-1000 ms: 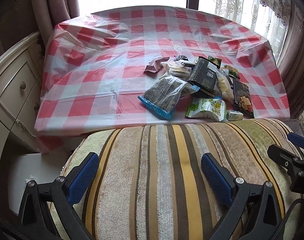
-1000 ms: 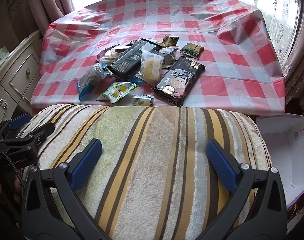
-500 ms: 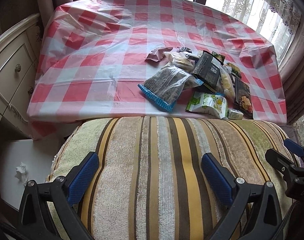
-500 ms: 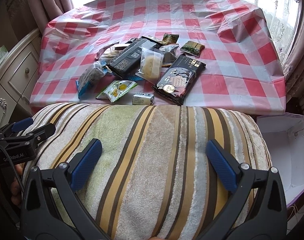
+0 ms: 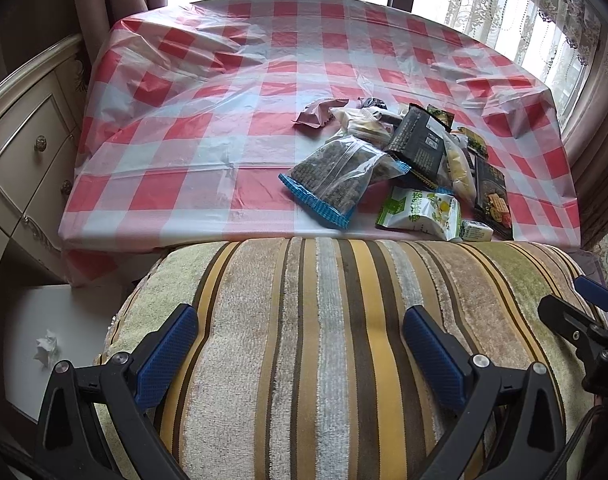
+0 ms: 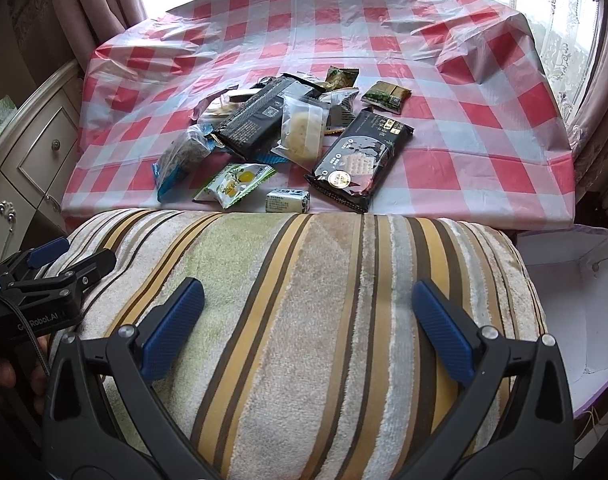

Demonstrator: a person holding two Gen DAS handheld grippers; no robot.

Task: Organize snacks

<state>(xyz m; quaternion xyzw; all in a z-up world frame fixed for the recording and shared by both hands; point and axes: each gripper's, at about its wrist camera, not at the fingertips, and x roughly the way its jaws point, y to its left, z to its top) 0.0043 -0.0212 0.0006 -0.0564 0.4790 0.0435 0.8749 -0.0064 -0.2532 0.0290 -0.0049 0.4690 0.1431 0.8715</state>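
Observation:
A pile of snack packets lies near the front edge of a table with a red-and-white checked cloth (image 5: 208,128). It includes a clear blue-edged bag of dark snacks (image 5: 337,172), a green-and-white packet (image 5: 421,212), a black packet (image 6: 359,158) and a clear packet with a pale cake (image 6: 302,130). My left gripper (image 5: 300,348) is open and empty above a striped cushion (image 5: 335,340), short of the table. My right gripper (image 6: 307,324) is also open and empty above the same cushion (image 6: 304,300). Each gripper shows at the edge of the other's view.
A cream drawer cabinet (image 5: 20,152) stands left of the table. A white open box with a purple rim (image 6: 575,304) sits to the right of the cushion. A white surface with a crumpled tissue (image 5: 46,350) lies at lower left. Curtains and windows are behind the table.
Both grippers have shifted slightly toward the table and the view has tilted a little. Both stay open and empty. The snacks have not moved.

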